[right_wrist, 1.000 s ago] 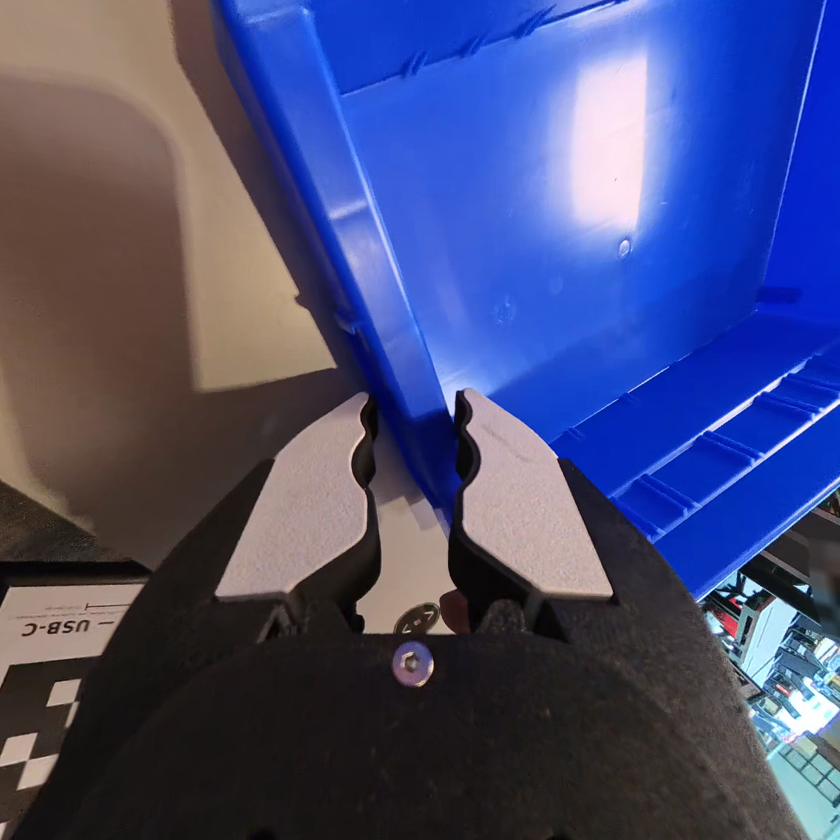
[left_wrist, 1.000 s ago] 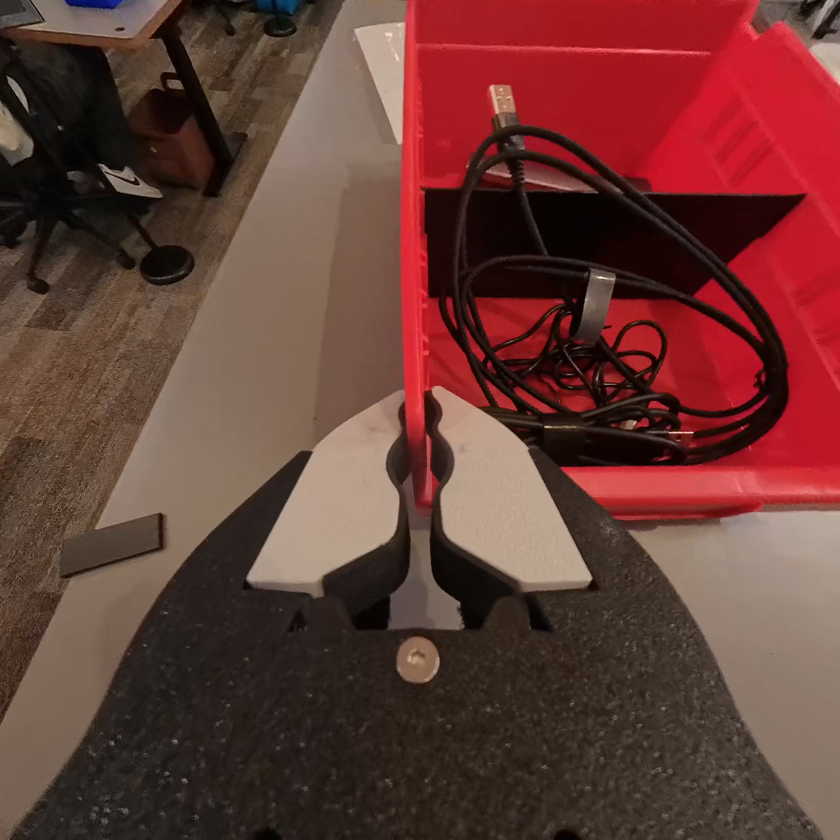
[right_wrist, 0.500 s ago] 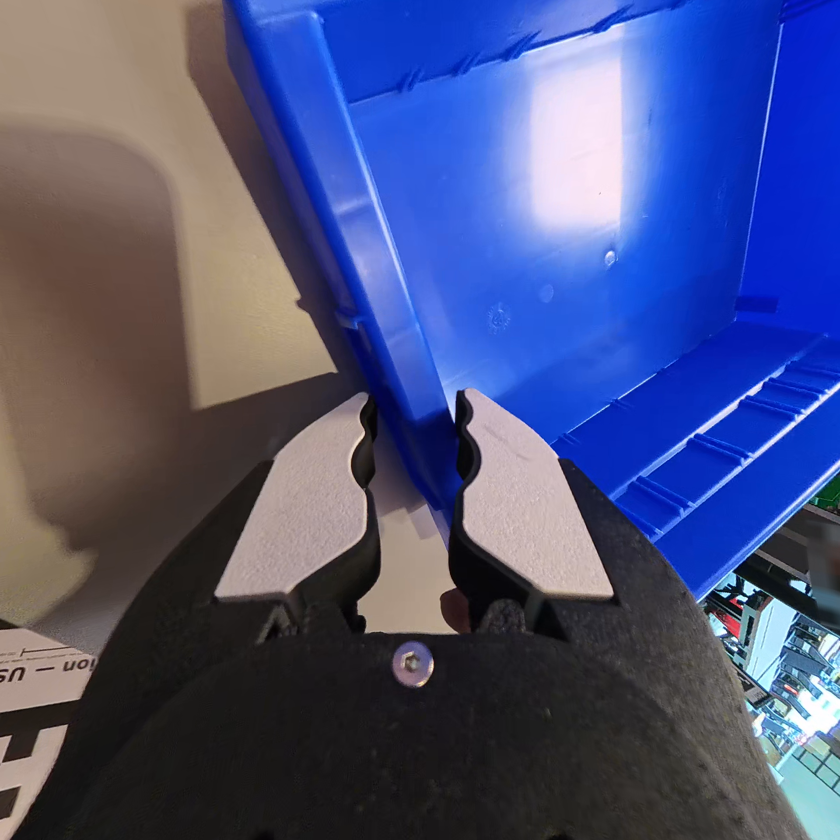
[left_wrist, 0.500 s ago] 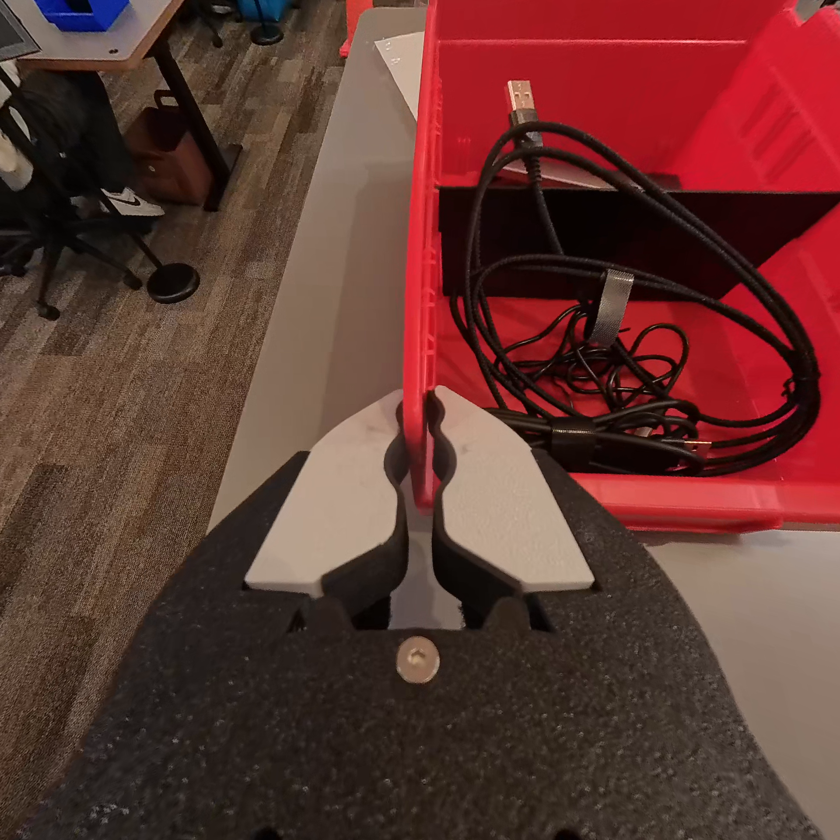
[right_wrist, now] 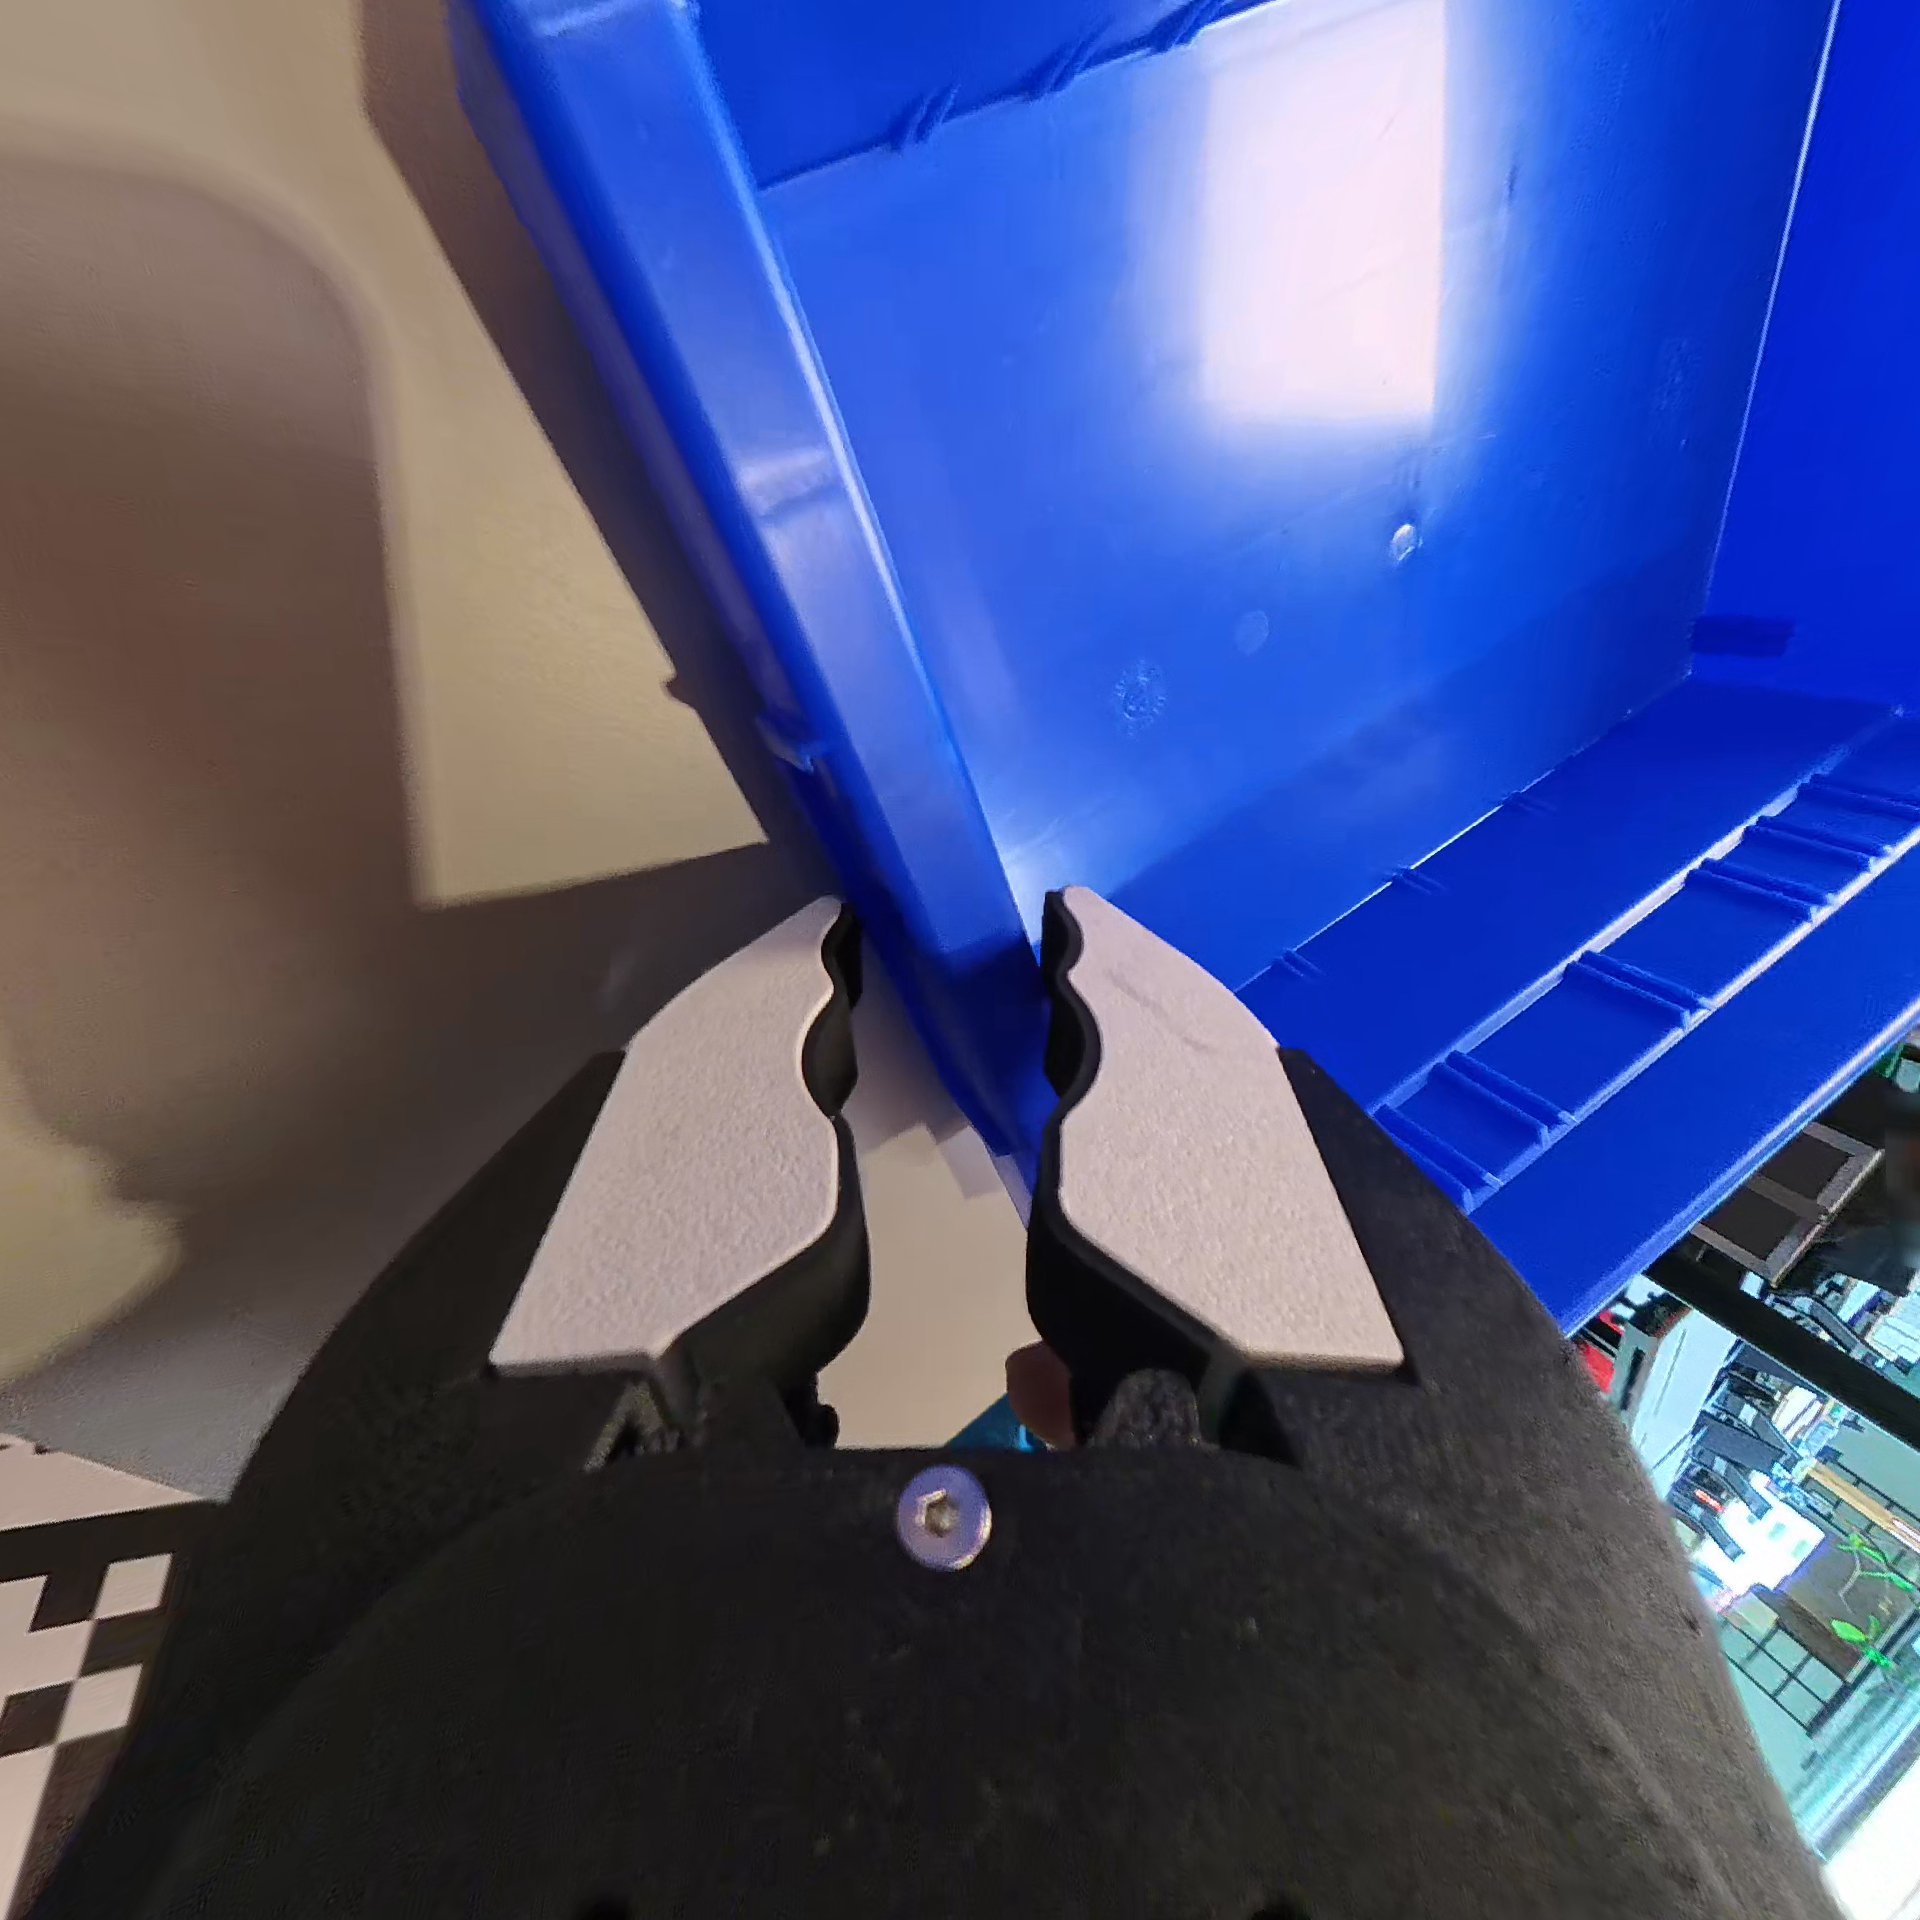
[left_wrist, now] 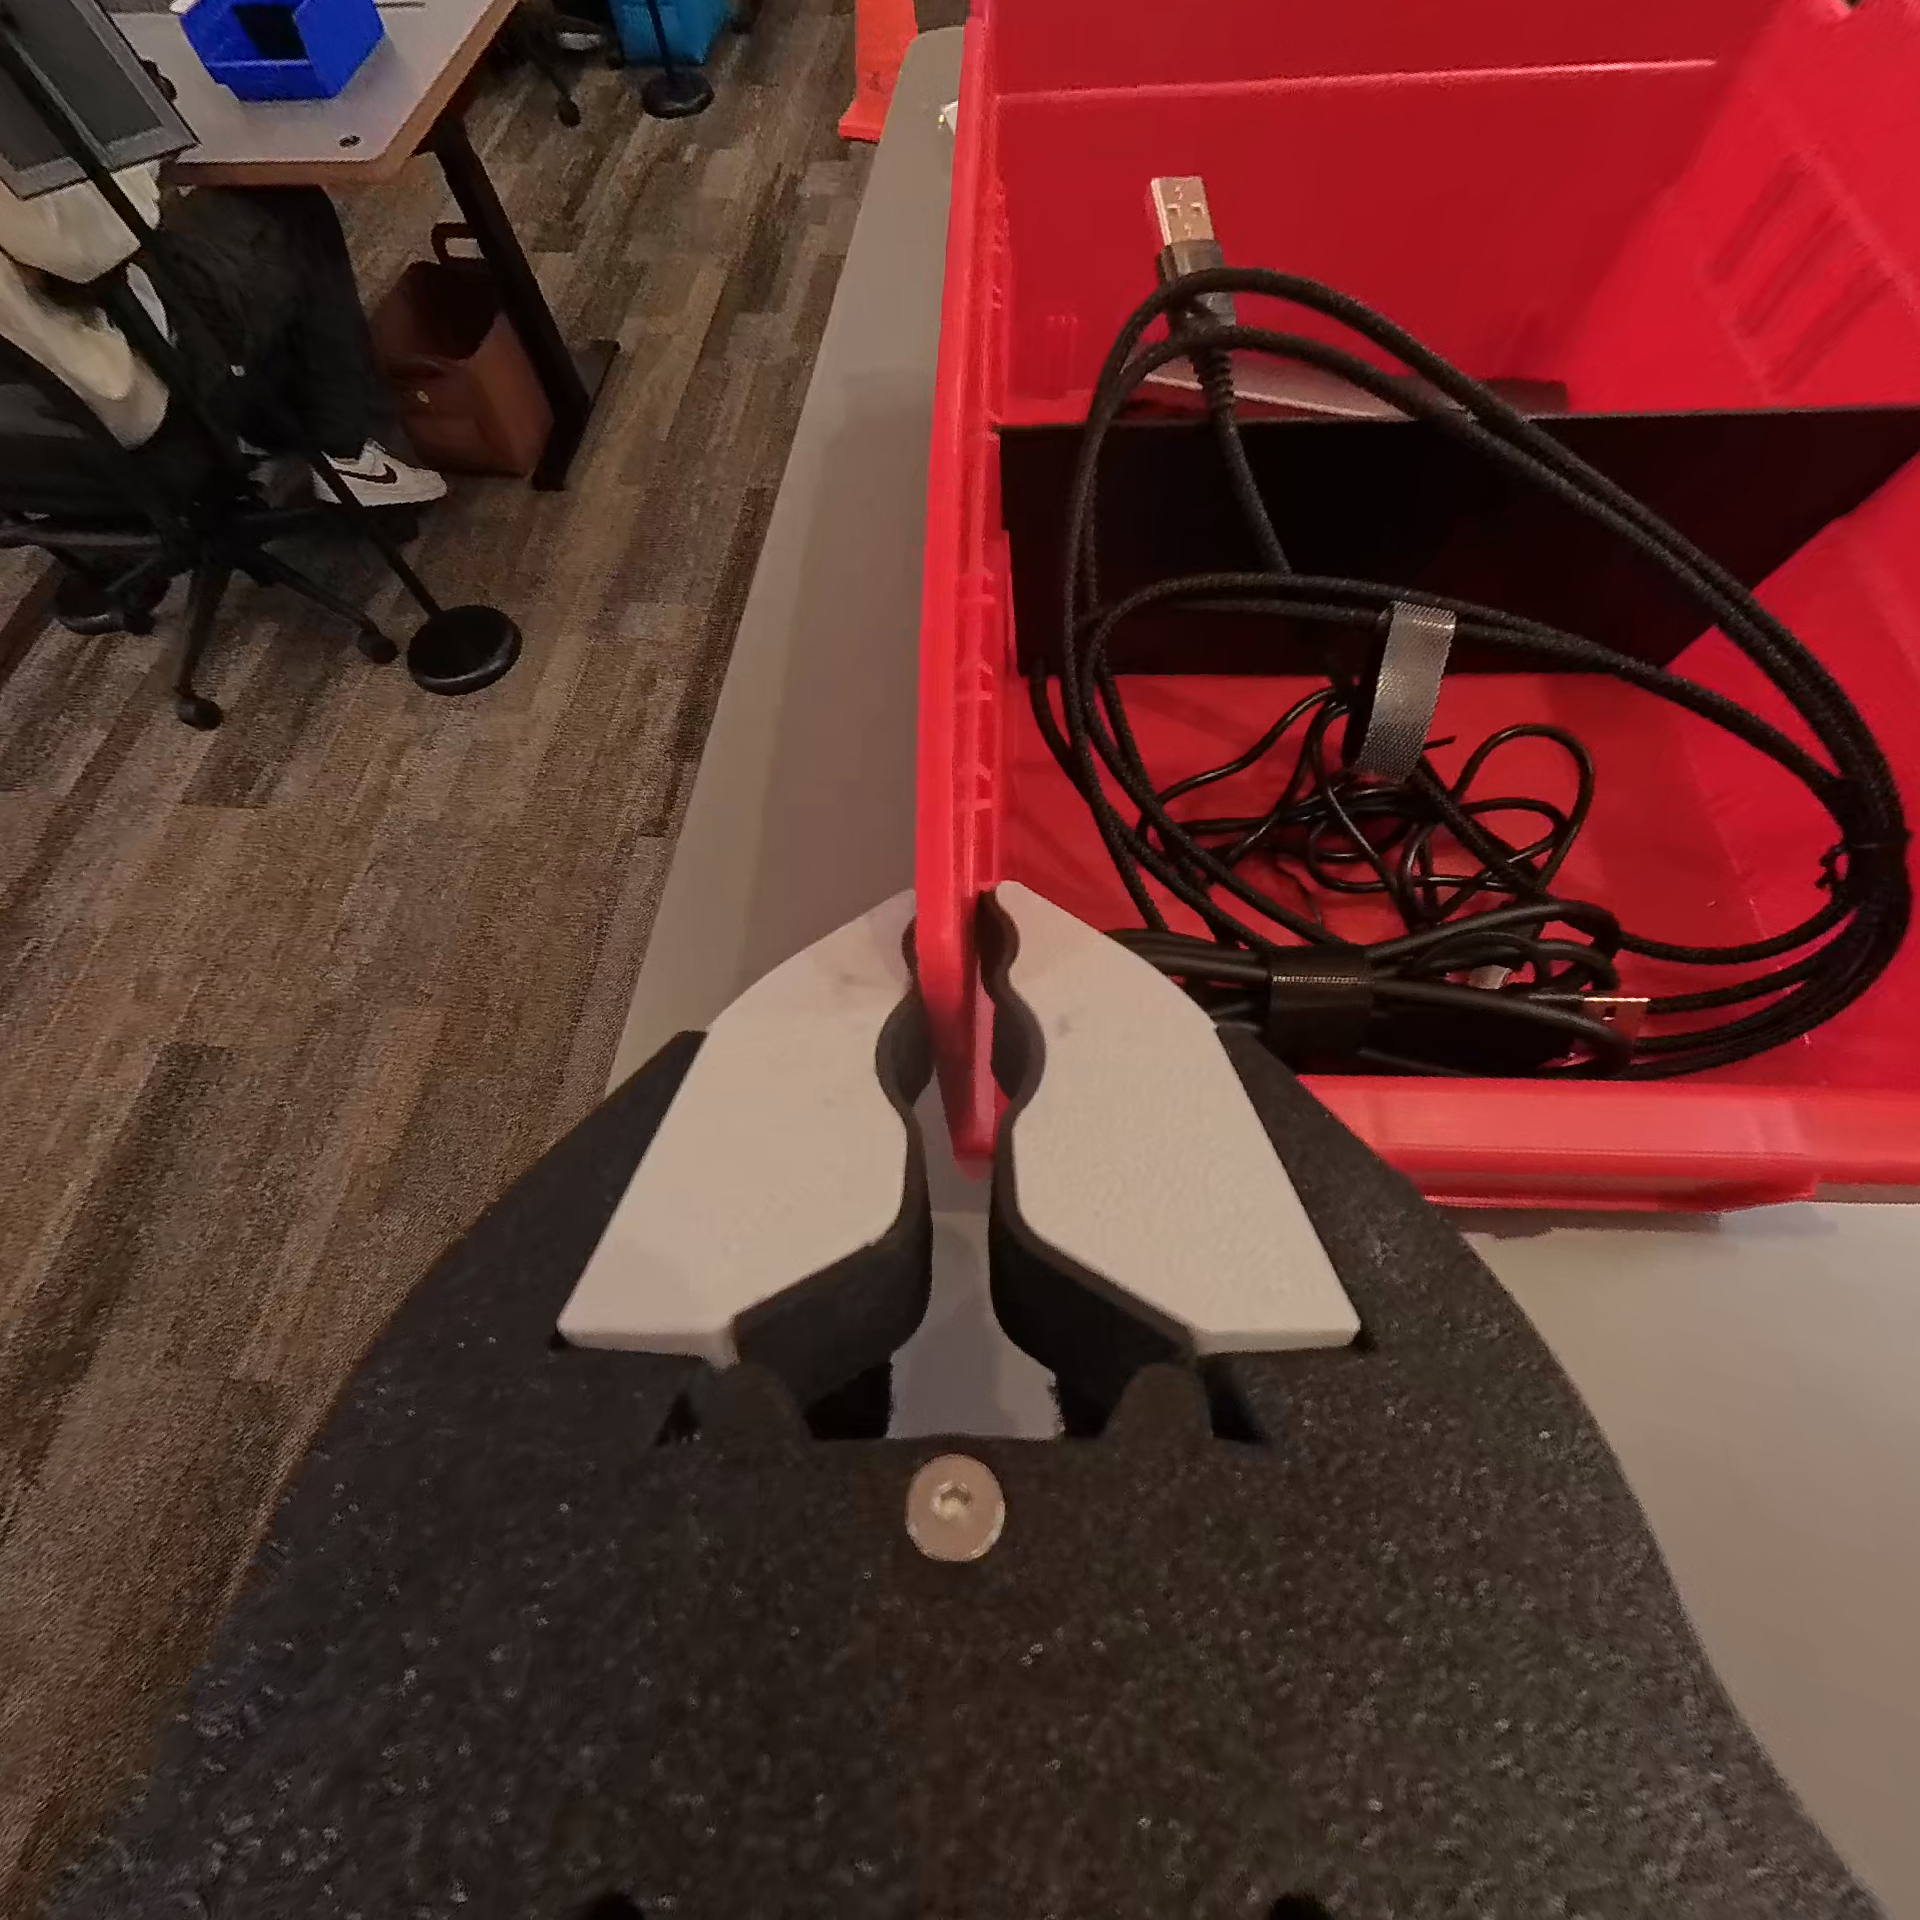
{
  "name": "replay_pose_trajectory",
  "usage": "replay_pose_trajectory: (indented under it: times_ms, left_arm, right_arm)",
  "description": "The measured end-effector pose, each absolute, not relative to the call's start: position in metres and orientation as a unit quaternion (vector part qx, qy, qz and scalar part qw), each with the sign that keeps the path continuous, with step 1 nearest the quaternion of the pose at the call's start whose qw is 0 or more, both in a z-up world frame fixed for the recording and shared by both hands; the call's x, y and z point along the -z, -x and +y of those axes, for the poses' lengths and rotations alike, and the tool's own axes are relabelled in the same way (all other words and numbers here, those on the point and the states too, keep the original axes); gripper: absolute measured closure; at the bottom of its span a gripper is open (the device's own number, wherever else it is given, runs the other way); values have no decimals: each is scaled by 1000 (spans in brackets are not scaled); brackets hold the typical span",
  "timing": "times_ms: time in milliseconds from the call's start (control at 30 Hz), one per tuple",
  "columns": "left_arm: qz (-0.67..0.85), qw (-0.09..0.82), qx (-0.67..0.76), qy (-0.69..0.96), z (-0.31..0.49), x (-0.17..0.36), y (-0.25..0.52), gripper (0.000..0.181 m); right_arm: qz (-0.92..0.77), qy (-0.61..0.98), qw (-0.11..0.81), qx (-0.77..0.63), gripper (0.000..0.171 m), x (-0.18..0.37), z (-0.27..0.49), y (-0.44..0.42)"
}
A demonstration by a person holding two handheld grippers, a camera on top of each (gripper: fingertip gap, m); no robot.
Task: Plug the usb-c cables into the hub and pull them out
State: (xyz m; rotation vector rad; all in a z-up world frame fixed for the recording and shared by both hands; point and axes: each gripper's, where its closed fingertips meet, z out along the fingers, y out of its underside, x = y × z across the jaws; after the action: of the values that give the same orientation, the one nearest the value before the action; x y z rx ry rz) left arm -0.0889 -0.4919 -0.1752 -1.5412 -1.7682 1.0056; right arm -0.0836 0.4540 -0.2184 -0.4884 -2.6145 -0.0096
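- The left gripper [left_wrist: 948,914] is clamped on the left wall of the red bin [left_wrist: 961,623], at its near corner: one finger is outside the wall, the other inside, and both press on the thin plastic.
- The bin stands on a grey table [left_wrist: 810,665], close to the table's left edge; a wood-look floor [left_wrist: 312,935] lies beyond that edge.
- The cables [left_wrist: 1455,831] lie inside the bin, just right of and ahead of the gripper's inner finger. They are black loops, some braided, some thin and tangled.
- One bundle, held by a black strap [left_wrist: 1317,992], lies nearest the gripper, close beside the inner finger along the front wall.
- A silver plug [left_wrist: 1182,223] stands up at the far end, well apart from the gripper. A black divider [left_wrist: 1455,520] crosses the bin behind the coils.
- No hub shows in either view.
- The right gripper [right_wrist: 951,920] straddles the left wall of a blue bin [right_wrist: 727,520], near its front corner. The right finger touches the wall's inner face; whether the left finger touches the outer face I cannot tell.
- The blue bin looks tilted in this view. Whether it is off the table I cannot tell.
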Motion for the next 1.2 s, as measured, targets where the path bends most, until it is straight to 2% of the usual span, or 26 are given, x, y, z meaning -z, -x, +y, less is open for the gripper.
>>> replay_pose_trajectory:
  times_ms: [367,733,933,1067,1200]
  left_arm:
    - [-639,271,-380,611,-515,174,82,176]
    - [-592,260,-390,655,-519,174,85,175]
    - [-551,187,-450,677,-513,153,81,149]
    - [-542,218,-475,658,-497,104,80,145]
    - [-565,295,-414,649,-465,83,95,148]
  right_arm:
    - [-961,137,235,56,138,218,492,104]
    - [-955,153,247,52,137,218,506,120]
    - [-926,219,299,66,130,204,514,111]
    - [-914,288,285,11,130,188,496,81]
    - [-909,327,241,-96,130,190,437,60]
